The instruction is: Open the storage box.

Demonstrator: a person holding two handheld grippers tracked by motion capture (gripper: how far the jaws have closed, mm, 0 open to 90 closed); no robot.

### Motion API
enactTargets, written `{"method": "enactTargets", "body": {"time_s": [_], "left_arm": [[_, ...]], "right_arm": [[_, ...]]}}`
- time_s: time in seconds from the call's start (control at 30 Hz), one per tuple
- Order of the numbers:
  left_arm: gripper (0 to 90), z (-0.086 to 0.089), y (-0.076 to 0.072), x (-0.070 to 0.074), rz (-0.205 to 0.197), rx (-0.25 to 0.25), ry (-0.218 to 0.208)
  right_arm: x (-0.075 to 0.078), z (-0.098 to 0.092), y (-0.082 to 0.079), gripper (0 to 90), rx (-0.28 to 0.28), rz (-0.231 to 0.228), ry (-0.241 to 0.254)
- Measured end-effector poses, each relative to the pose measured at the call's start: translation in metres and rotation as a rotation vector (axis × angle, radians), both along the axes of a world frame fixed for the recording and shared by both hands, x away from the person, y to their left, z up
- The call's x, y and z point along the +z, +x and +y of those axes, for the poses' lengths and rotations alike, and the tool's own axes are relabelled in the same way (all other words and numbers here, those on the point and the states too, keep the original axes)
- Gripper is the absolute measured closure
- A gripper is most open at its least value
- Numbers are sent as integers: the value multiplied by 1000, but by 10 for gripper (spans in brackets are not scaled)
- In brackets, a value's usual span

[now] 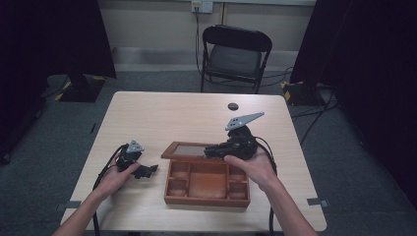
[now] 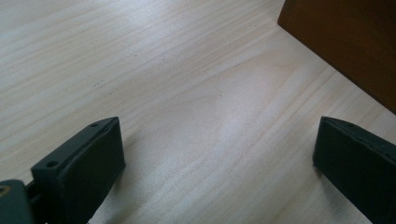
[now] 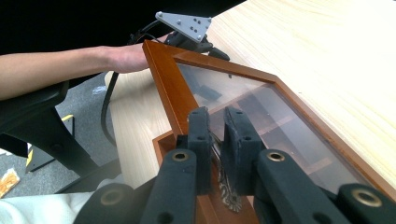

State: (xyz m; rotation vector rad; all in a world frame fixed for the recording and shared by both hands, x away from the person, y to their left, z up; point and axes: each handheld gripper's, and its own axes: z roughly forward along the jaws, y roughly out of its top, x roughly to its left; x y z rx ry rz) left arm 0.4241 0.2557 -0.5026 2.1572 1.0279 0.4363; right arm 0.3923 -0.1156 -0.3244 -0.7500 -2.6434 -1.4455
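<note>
Resting near the table's (image 1: 147,118) front edge, the wooden box (image 1: 206,197) is flanked: the left gripper (image 1: 147,170), jaws spread and empty, lies just beside its left wall. At its far-right corner, the glass-paned lid (image 3: 261,116) is held raised by the right gripper (image 3: 218,140), pinched on a small metal clasp at its edge.

A pale wooden table (image 1: 162,113) carries a compartmented wooden box (image 1: 206,196).
</note>
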Motion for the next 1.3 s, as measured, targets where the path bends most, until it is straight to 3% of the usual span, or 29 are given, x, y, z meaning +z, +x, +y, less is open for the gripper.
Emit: {"method": "enactTargets", "body": {"time_s": [1.3], "left_arm": [[13, 0, 0, 0, 0, 0, 0]], "right_arm": [[7, -2, 11, 821, -18, 11, 27]]}}
